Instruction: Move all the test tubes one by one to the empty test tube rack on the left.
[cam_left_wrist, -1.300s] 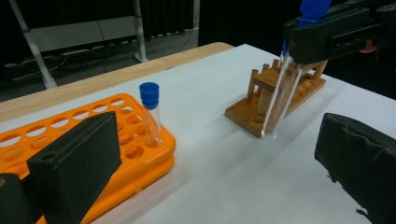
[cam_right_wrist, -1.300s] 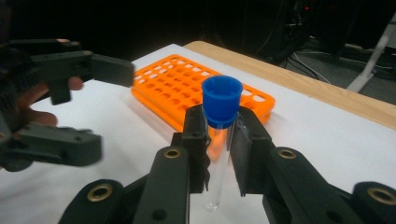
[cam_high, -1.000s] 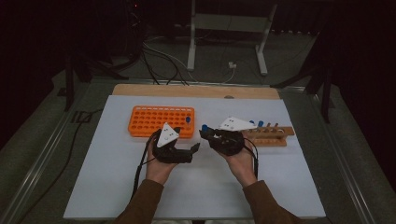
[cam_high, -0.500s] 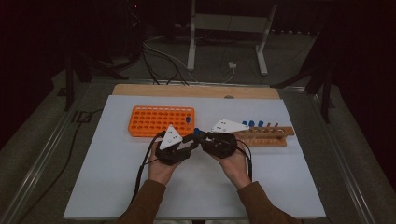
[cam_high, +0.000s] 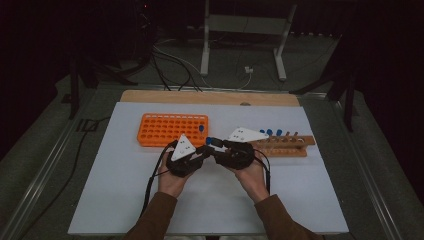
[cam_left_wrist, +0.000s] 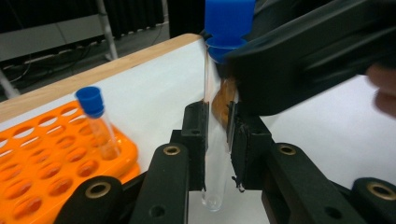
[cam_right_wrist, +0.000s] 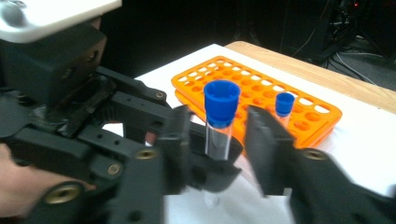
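Dark room, cables and a metal stand behind; white table (cam_high: 125, 200) w/ wooden far edge. Handover of a blue-capped test tube (cam_left_wrist: 215, 140) going on mid-table, just in front of the orange tube rack (cam_high: 172, 129).

L gripper (cam_high: 204, 150): jaws have just been closing, now clamped on the tube's clear body, pads pressing both sides in the left gripper view. Tube stands upright between them, cap well above the jaw tips, rounded bottom poking out below.

R gripper (cam_high: 216, 147): jaws have just been opening; in the right gripper view the tube (cam_right_wrist: 219, 123) still stands between them, but there's a clear gap on the one side and the pads look off the glass. Partly open, holding nothing, I'd say. Tube cap sits just above its jaw tips.

Progress: looks like tubes go from the wooden rack (cam_high: 285, 145), beyond the R gripper, to the orange one. One capped tube (cam_high: 201, 129) already seated in the orange rack, near its corner on the R gripper's side; a few blue caps still in the wooden rack. Judging from this: handover basically done, early in the overall job. Left: R backs off, L drops this tube in a free hole, then the rest.
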